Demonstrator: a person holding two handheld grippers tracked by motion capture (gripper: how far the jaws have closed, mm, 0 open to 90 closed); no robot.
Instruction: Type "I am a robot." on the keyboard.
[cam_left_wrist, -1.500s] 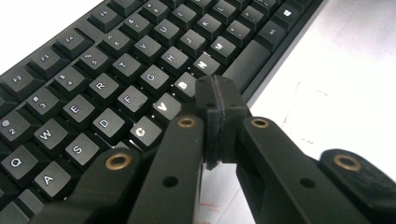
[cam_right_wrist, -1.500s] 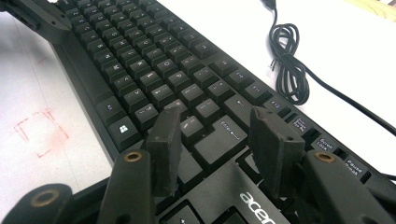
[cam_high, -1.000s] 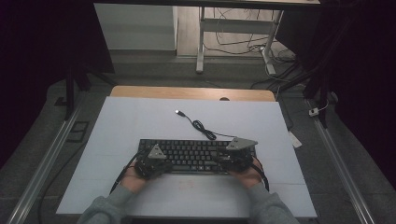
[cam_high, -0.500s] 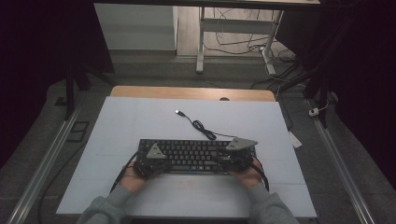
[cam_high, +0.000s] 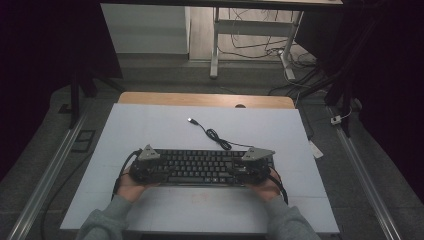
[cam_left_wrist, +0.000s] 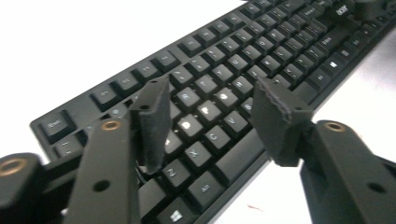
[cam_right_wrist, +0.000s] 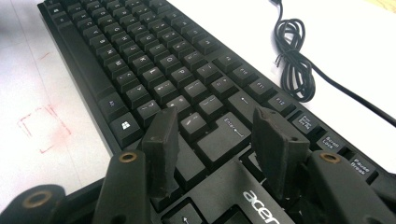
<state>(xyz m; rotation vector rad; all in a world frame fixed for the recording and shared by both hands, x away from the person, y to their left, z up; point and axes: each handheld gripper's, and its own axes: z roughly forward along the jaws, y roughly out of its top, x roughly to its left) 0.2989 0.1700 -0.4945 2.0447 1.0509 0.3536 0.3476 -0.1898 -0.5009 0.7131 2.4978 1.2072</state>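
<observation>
- A dim room surrounds a pale table (cam_high: 150, 125); past its far wooden edge stand white desk legs amid tangled floor cables, and metal rails run along both sides.
- A black keyboard (cam_high: 200, 166) lies flat on the near half of the table, long side running left to right, roughly centred.
- Its cable (cam_high: 216, 136) leaves the far edge towards the right end, forms a small bunched coil on the table just behind, and ends in a plug (cam_high: 190, 120) lying farther off to the left.
- The left gripper (cam_high: 144, 170) sits at the keyboard's left end, held by the person's left hand (cam_high: 131, 189), a grey sleeve showing at the near edge.
- In the left gripper view its jaws have just been opening: they stand well apart above the letter keys (cam_left_wrist: 205, 112), with nothing clamped between the pads (cam_left_wrist: 152, 123).
- The right gripper (cam_high: 252, 169) is at the keyboard's right end, in the right hand (cam_high: 265, 187).
- In the right gripper view its jaws have also just widened a little and stand apart over the Enter key (cam_right_wrist: 229, 133), one tip low by the key rows, gripping nothing.
- Faint red pen marks (cam_right_wrist: 42, 126) show on the table just near of the keyboard.
</observation>
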